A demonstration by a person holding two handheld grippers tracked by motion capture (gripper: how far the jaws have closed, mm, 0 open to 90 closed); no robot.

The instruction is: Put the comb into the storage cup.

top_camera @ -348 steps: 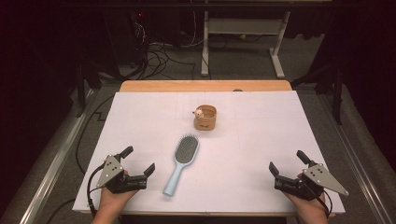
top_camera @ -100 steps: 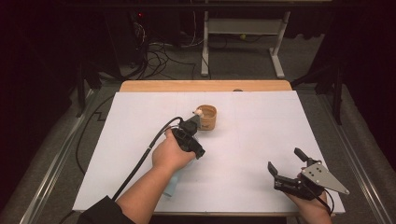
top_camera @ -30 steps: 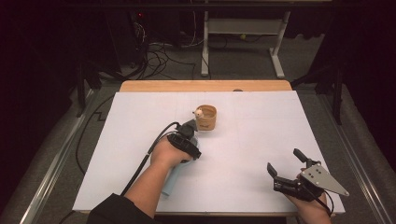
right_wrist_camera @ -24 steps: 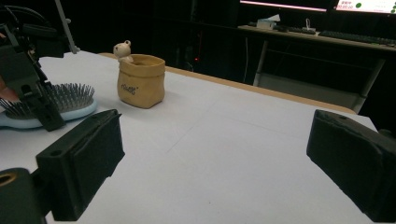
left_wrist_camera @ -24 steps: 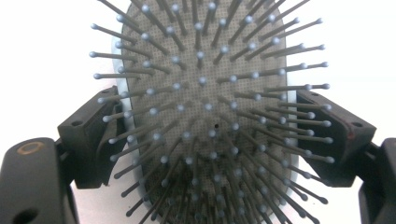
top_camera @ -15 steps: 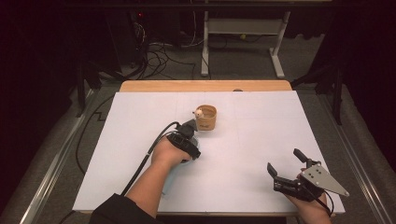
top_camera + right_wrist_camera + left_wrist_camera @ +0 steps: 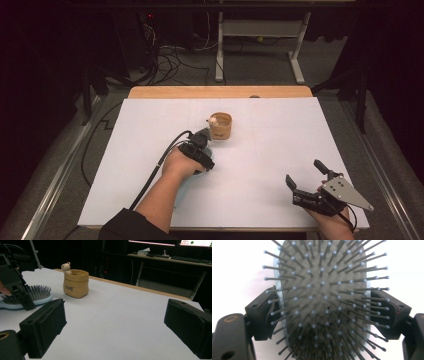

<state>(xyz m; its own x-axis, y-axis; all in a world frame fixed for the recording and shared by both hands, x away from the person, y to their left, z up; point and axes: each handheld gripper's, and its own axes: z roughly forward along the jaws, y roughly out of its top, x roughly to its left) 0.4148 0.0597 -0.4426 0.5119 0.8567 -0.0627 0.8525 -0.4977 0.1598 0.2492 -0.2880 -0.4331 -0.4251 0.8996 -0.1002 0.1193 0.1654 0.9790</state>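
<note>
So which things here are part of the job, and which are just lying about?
In play:
- hairbrush, its head between the left gripper's jaws
- likely the tan pot with the bear figure, just beyond it

Idle:
- right gripper, open, resting near the table's front edge
- desk frame and cables on the floor behind

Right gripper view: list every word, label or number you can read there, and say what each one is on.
Tan bag-shaped cup with the small bear on its rim: a short dark word printed on its front, too small and blurred to read.
Screens at the top right edge: bright strips, perhaps with small marks, nothing readable.
Hairbrush, white table and right gripper: no writing.
</note>
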